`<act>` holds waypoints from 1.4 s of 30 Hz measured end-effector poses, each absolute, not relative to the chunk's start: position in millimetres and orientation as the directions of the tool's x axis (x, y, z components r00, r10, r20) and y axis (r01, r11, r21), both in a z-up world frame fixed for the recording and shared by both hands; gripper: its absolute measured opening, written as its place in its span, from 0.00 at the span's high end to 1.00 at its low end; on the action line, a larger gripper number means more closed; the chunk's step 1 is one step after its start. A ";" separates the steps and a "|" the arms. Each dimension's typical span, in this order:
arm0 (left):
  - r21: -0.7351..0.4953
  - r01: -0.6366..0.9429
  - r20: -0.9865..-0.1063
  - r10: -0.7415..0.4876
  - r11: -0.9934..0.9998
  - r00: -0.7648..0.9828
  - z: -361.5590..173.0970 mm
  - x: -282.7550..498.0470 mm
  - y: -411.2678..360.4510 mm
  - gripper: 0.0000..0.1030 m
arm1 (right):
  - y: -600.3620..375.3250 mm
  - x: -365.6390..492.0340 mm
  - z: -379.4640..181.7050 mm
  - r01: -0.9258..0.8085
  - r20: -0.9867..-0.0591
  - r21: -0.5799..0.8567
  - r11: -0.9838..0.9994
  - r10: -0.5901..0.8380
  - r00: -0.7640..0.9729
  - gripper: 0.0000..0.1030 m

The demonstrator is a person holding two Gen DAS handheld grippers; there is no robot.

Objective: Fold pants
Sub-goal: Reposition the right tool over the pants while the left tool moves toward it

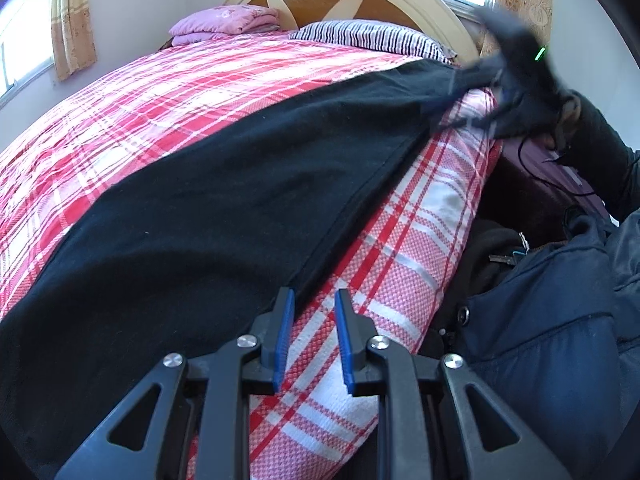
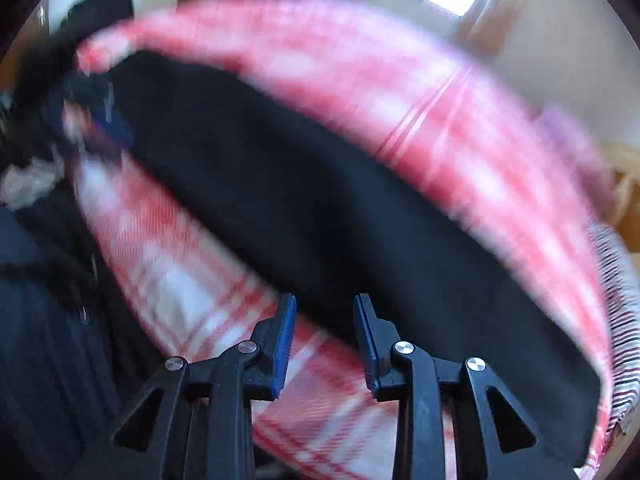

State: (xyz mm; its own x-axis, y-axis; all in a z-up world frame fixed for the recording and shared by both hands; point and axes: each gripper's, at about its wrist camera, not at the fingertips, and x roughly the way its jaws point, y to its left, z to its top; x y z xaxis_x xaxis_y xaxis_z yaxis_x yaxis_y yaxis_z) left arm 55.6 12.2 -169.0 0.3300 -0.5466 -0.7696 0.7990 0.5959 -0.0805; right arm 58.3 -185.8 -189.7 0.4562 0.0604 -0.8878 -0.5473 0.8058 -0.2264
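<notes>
Pants [image 1: 224, 184] in black cloth lie stretched in a long band across the bed [image 1: 120, 120], over its red and white checked cover, running from the foot end toward the striped pillow [image 1: 368, 36] by the headboard. They look flat and not yet doubled, so the fold seems to be at its start: both ends are being approached for a grip.

At the near end, the left gripper [image 1: 314, 300] hangs over the pants' edge with its jaws a narrow way apart. One blue pad sits right at the hem and the other over the bare cover; nothing is clamped between them.

At the far end, the right gripper [image 2: 325, 304] shows only through heavy blur. Its jaws stand moderately apart above the dark cloth's border, with cover showing between them, and no grip is visible. From the left wrist view it appears as a smeared dark shape at the pants' far end by the pillow.

Next, I judge, each gripper must slide a pad under its edge, close on both layers, then carry one end over onto the other.
</notes>
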 end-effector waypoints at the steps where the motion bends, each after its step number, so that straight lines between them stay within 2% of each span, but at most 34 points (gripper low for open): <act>1: -0.078 0.793 -0.764 -0.547 0.604 0.342 -166.4 56.5 15.8 0.78 | -182.5 56.8 -195.8 -0.563 -0.892 -0.246 0.789 0.043 0.450 0.67; 3: -0.075 0.771 -0.741 -0.553 0.632 0.381 -156.9 58.4 26.6 0.78 | -178.2 51.6 -189.7 -0.599 -0.890 -0.263 0.756 0.050 0.454 0.67; 5: -0.100 0.741 -0.706 -0.573 0.664 0.417 -145.5 64.7 41.9 0.77 | -182.0 55.3 -172.9 -0.595 -0.896 -0.166 0.786 0.131 0.424 0.67; 7: -0.074 0.697 -0.690 -0.542 0.713 0.480 -139.9 70.8 52.8 0.77 | -186.1 61.0 -157.9 -0.571 -0.870 -0.126 0.811 0.186 0.457 0.67; 9: -0.082 0.646 -0.687 -0.513 0.759 0.515 -142.2 80.8 63.3 0.77 | -184.6 72.2 -158.7 -0.518 -0.849 -0.169 0.838 0.143 0.508 0.67; 13: -0.128 0.619 -0.728 -0.497 0.775 0.472 -164.1 89.0 68.6 0.77 | -177.5 93.8 -193.0 -0.494 -0.906 -0.111 0.862 0.116 0.406 0.67; 15: -0.118 0.647 -0.778 -0.475 0.754 0.412 -182.1 83.4 60.9 0.77 | -170.9 85.1 -195.5 -0.534 -0.908 -0.142 0.834 0.105 0.405 0.67; 16: -0.076 0.660 -0.764 -0.469 0.748 0.444 -184.2 74.9 58.8 0.74 | -168.2 81.0 -194.2 -0.563 -0.918 -0.129 0.817 0.116 0.379 0.67; 17: -0.067 0.674 -0.762 -0.474 0.735 0.441 -184.7 69.5 58.0 0.66 | -164.3 74.2 -191.3 -0.596 -0.927 -0.118 0.795 0.127 0.352 0.67; 21: -0.070 0.680 -0.765 -0.477 0.730 0.434 -178.7 66.2 61.6 0.64 | -159.8 74.7 -175.2 -0.622 -0.926 -0.120 0.774 0.139 0.351 0.67; 27: -0.044 0.602 -0.701 -0.454 0.797 0.550 -159.5 72.6 75.6 0.64 | -143.6 132.0 -138.8 -0.569 -0.871 0.068 0.820 0.326 0.366 0.67; 30: -0.087 0.590 -0.715 -0.463 0.803 0.524 -165.8 84.0 79.4 0.64 | -119.6 172.5 -136.7 -0.533 -0.842 0.157 0.831 0.395 0.367 0.67; 32: -0.122 0.622 -0.756 -0.478 0.774 0.447 -181.6 83.2 71.3 0.64 | -101.1 198.5 -143.7 -0.514 -0.831 0.203 0.833 0.424 0.359 0.67; 33: -0.091 0.637 -0.759 -0.467 0.765 0.453 -187.1 77.5 65.7 0.61 | -90.6 214.0 -148.9 -0.506 -0.829 0.223 0.833 0.435 0.351 0.67; 35: -0.038 0.661 -0.752 -0.457 0.750 0.475 -188.0 66.4 58.7 0.47 | -68.3 241.2 -162.8 -0.485 -0.830 0.259 0.835 0.449 0.331 0.67; 42: -0.047 0.644 -0.730 -0.467 0.763 0.500 -178.7 62.5 60.9 0.45 | -28.1 286.2 -197.2 -0.380 -0.786 0.471 0.796 0.574 0.229 0.67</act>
